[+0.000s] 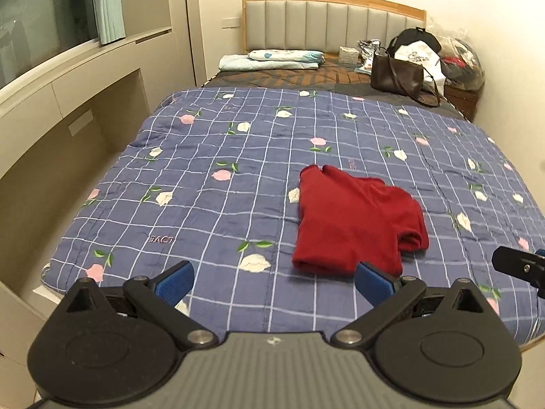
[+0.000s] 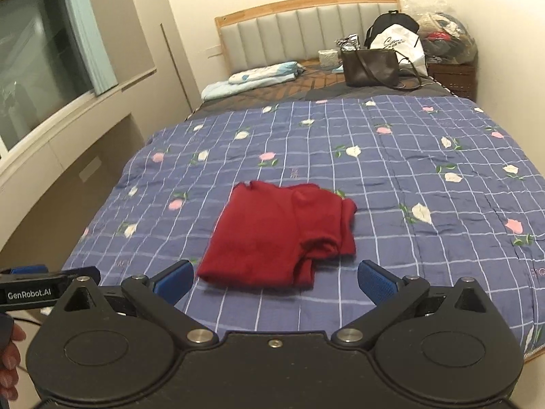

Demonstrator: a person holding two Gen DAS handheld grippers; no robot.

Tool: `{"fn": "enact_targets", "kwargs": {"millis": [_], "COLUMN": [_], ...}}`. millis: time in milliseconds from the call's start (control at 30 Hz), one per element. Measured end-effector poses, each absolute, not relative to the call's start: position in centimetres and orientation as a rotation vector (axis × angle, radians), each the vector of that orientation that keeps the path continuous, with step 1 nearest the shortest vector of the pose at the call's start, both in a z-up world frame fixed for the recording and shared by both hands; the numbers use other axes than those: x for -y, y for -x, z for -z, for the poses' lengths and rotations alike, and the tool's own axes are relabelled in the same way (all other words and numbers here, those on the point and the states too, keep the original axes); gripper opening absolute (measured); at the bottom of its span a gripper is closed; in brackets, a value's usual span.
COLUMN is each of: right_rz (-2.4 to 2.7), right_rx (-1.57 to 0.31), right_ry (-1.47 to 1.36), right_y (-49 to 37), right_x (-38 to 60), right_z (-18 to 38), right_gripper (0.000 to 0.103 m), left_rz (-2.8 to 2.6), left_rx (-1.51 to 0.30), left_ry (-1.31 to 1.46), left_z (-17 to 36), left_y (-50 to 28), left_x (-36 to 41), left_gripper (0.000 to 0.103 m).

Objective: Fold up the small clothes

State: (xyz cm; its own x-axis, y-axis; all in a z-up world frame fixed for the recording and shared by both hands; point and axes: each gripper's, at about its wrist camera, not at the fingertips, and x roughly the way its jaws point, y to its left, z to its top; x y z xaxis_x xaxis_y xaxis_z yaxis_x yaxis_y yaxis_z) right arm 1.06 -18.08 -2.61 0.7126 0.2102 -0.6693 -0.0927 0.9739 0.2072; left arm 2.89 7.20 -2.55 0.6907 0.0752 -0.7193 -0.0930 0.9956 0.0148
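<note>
A small dark red garment (image 1: 354,221) lies folded on the blue checked flowered quilt (image 1: 221,184), with a bunched sleeve at its right side. In the right wrist view the same red garment (image 2: 279,235) lies just beyond the fingers. My left gripper (image 1: 274,281) hangs open near the bed's front edge, the garment ahead and to its right, nothing between its blue pads. My right gripper (image 2: 276,281) is open too, empty, directly in front of the garment. Each gripper shows at the edge of the other's view: right gripper (image 1: 517,266), left gripper (image 2: 37,284).
At the head of the bed lie a folded light blue blanket (image 1: 269,59), a brown handbag (image 1: 398,75) and a white bag (image 1: 422,56). A window ledge and beige built-in wall (image 1: 68,102) run along the left. A hand (image 2: 8,358) shows at lower left.
</note>
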Motion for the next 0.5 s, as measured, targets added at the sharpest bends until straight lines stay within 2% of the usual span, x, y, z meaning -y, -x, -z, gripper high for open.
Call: {"fn": "enact_targets", "kwargs": {"millis": [500], "right_rz": [-0.114], "right_rx": [-0.820], "right_ry": [-0.151], "right_y": [3.6], "right_x": [15.8], "right_z": [3.7], "right_gripper": [0.102], "left_rz": [0.000], "left_rx": [-0.863], "left_ry": [-0.046], "left_z": [4.6], "left_y": [1.3], "left_x": [-9.7], "left_gripper": [0.103]}}
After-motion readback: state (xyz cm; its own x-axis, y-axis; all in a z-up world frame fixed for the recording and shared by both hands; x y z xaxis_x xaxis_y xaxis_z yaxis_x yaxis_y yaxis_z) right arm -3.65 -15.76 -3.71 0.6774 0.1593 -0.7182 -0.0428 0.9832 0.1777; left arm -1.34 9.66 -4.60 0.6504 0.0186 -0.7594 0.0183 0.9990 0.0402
